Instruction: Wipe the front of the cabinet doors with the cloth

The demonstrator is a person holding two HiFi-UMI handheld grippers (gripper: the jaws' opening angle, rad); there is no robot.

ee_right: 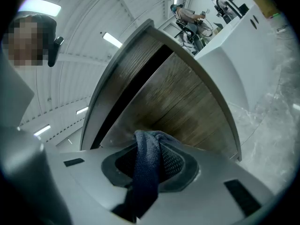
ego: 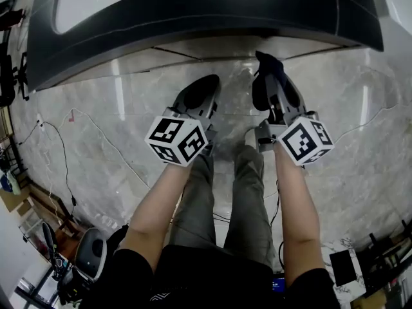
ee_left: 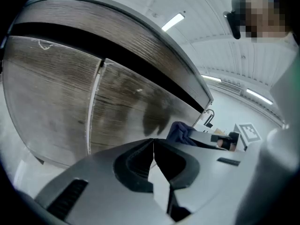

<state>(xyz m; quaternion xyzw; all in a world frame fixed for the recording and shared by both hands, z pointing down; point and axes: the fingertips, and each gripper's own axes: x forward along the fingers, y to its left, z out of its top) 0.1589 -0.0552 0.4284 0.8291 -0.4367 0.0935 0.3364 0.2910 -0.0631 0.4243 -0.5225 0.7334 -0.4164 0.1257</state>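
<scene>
Only the black-and-white square patterns on the marker cubes (ego: pixel 177 139) showed as print, nothing readable. The right gripper (ego: pixel 269 76) had its jaws clamped on the dark blue cloth (ee_right: pixel 146 172), which bunched above the tips and hung down out of frame. It was held close before the wood-grain cabinet doors (ee_right: pixel 187 102); whether it touched them, I couldn't tell. The left gripper (ee_left: pixel 153 143) had its jaws pressed together, empty, facing the seam between the doors. From overhead the cabinet's dark top (ego: pixel 193 11) hid the door fronts.
</scene>
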